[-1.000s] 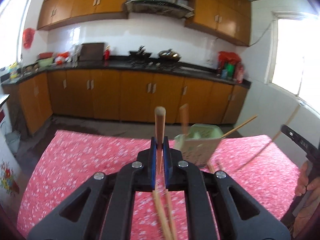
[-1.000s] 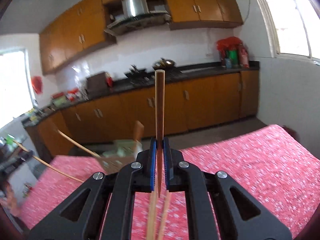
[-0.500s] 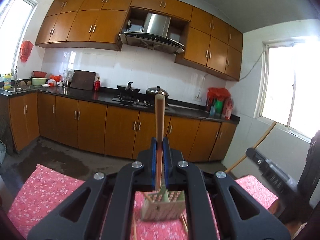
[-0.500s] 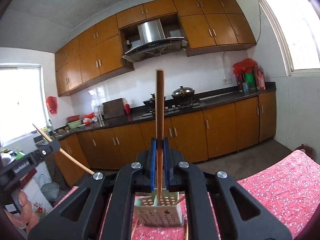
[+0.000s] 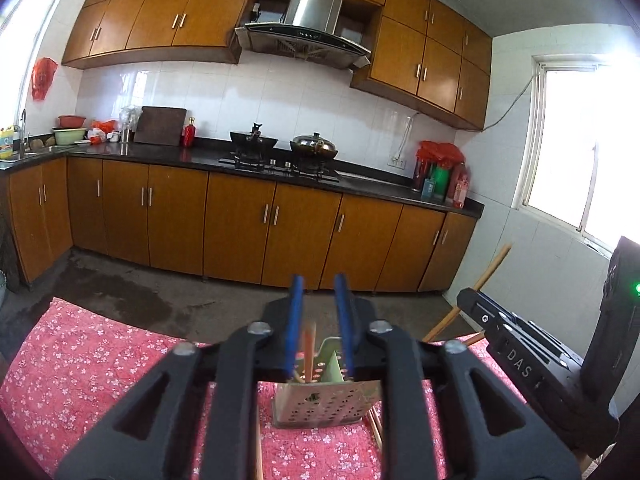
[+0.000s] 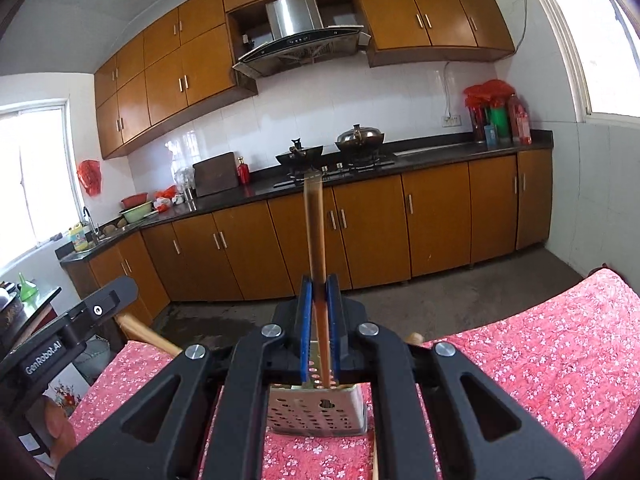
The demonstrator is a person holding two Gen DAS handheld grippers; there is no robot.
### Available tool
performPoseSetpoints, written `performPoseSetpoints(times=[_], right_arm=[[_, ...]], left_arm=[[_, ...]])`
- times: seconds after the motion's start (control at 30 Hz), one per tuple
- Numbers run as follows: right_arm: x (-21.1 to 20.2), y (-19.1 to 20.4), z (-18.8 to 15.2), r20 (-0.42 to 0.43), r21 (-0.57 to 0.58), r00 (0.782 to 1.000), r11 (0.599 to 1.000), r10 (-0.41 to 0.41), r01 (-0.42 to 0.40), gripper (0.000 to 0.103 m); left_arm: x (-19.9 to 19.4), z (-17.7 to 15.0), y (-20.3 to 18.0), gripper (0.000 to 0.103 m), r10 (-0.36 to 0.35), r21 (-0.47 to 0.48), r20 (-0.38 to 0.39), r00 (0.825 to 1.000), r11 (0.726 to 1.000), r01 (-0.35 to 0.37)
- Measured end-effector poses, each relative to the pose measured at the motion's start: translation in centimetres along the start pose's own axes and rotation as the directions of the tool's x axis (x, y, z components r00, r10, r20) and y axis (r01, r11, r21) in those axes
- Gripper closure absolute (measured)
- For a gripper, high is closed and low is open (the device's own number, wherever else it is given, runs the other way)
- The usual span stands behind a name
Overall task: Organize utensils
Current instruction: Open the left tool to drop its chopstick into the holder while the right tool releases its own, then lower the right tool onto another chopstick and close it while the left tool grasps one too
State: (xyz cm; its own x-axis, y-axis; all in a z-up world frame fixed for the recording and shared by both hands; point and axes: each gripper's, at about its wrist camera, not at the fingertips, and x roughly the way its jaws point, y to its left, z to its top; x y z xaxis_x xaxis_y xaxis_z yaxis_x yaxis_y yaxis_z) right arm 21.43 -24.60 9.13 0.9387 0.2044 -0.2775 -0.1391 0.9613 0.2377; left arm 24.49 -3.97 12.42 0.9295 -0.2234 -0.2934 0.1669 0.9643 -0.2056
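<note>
A: Left wrist view: left gripper (image 5: 318, 322), jaws opening, pads clear of the chopstick (image 5: 309, 350) standing in the perforated holder (image 5: 326, 404) on the floral surface (image 5: 92, 364).

B: Right wrist view: right gripper (image 6: 319, 324) clamped on an upright chopstick (image 6: 314, 232) above that holder (image 6: 316, 410).

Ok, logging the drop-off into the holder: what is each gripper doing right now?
Left gripper: jaws opening, chopstick loose between them.
Right gripper: shut on a chopstick.
</note>
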Motion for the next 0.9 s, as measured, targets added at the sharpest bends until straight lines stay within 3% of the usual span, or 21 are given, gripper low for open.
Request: performPoseSetpoints(times=[0.1, 0.2, 0.3, 0.4, 0.47, 0.57, 0.7, 0.77, 0.9], right_arm=[[-0.7, -0.3, 0.6, 0.010, 0.002, 1.000, 1.000, 0.000, 0.000, 0.093], [-2.5, -0.8, 1.5, 0.048, 0.007, 0.999, 1.000, -0.014, 0.013, 0.080], [-4.7, -2.3, 1.8, 0.072, 0.027, 0.995, 0.998, -0.062, 0.060, 0.078], [-6.0, -5.0, 0.9, 0.032, 0.068, 0.991, 0.990, -0.129, 0.127, 0.078], [-5.6, -7.3, -1.0, -0.066, 0.075, 0.982, 0.981, -0.177, 0.181, 0.078], [-3.5, -9.4, -5.6, -0.244, 0.051, 0.949, 0.975, -0.198, 0.216, 0.078], [-1.1, -10.1, -12.3, -0.449, 0.069, 0.887, 0.985, -0.111, 0.158, 0.078], [-0.4, -9.5, -15.6, -0.517, 0.067, 0.853, 0.989, -0.077, 0.130, 0.080], [0.1, -8.0, -18.8, -0.569, 0.034, 0.820, 0.994, -0.068, 0.105, 0.080]], left_arm=[[-1.1, 0.2, 0.4, 0.075, 0.007, -0.007, 0.018, 1.000, 1.000, -0.007], [-3.3, 0.7, 1.3, 0.069, 0.026, -0.032, 0.051, 0.998, 0.999, -0.024], [-5.6, 0.8, 2.7, 0.067, 0.073, -0.054, 0.078, 0.994, 0.996, -0.069], [-7.9, -0.2, 4.9, 0.065, 0.151, -0.063, 0.074, 0.986, 0.987, -0.146], [-8.8, -1.8, 6.8, 0.064, 0.208, -0.060, 0.044, 0.977, 0.977, -0.205], [-8.2, -5.2, 9.5, 0.064, 0.261, -0.040, -0.051, 0.964, 0.964, -0.263], [-6.1, -10.7, 11.4, 0.065, 0.244, -0.025, -0.234, 0.941, 0.966, -0.257], [-5.2, -13.8, 11.6, 0.067, 0.205, -0.040, -0.317, 0.926, 0.973, -0.229], [-3.9, -17.9, 11.1, 0.073, 0.134, -0.067, -0.422, 0.897, 0.982, -0.178]])
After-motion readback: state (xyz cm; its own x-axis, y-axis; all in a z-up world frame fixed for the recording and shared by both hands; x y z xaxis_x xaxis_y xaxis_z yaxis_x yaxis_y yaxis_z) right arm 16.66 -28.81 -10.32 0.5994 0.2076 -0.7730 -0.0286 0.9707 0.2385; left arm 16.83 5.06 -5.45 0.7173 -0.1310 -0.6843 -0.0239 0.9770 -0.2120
